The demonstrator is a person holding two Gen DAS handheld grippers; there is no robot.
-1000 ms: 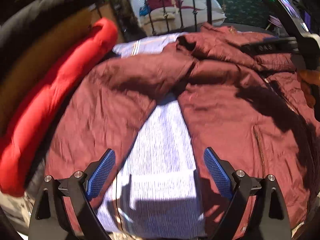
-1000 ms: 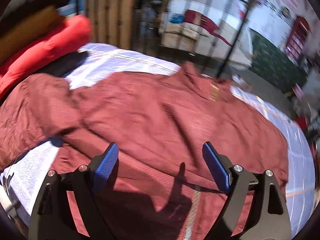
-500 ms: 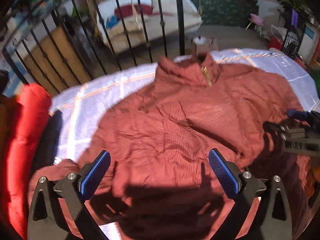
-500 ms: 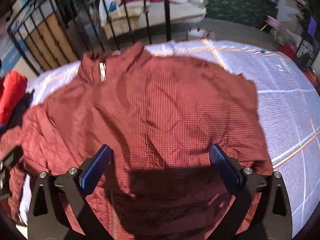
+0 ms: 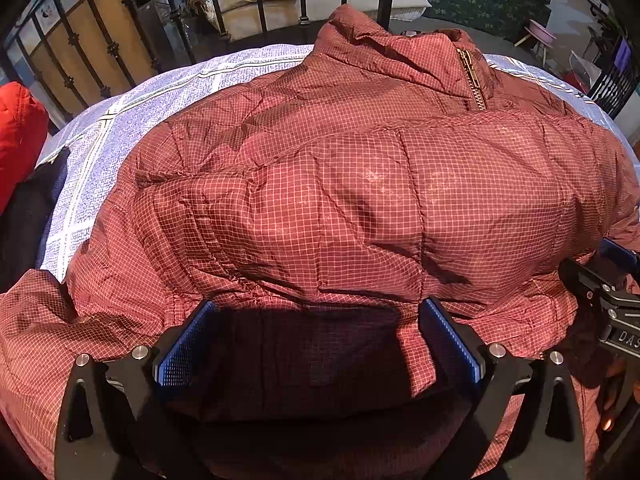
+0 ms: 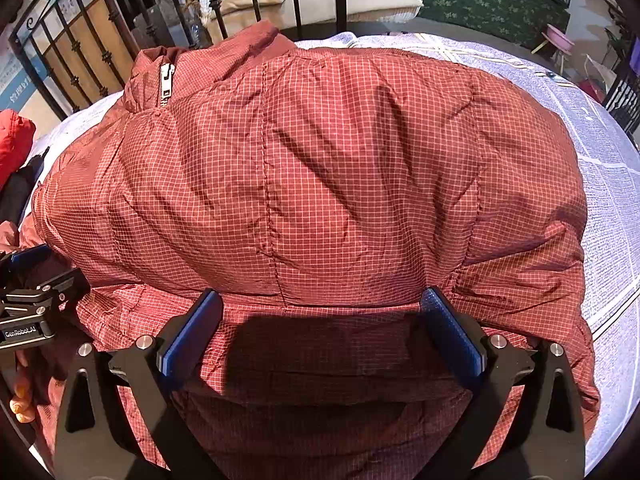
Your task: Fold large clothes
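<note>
Jacket of maroon ripstop check, spread over a pale patterned cloth that covers the surface, with its collar and brass zip at the far side and its hem at the near edge. Folding appears to be at an early stage: the body lies bulky and creased, a sleeve or side panel seems already drawn across the front, and at least one further fold, from hem toward collar, looks to remain. Left tongs and right tongs stand side by side over the near hem, each tilted steeply down; their jaws have just been opening and now gape wide, holding nothing, with fabric lying below and between the blue pads but not pinched. Whether the pad tips touch the cloth cannot be told. Each tool shows at the edge of the other's view. Red garment lies at the far left, well apart.
</note>
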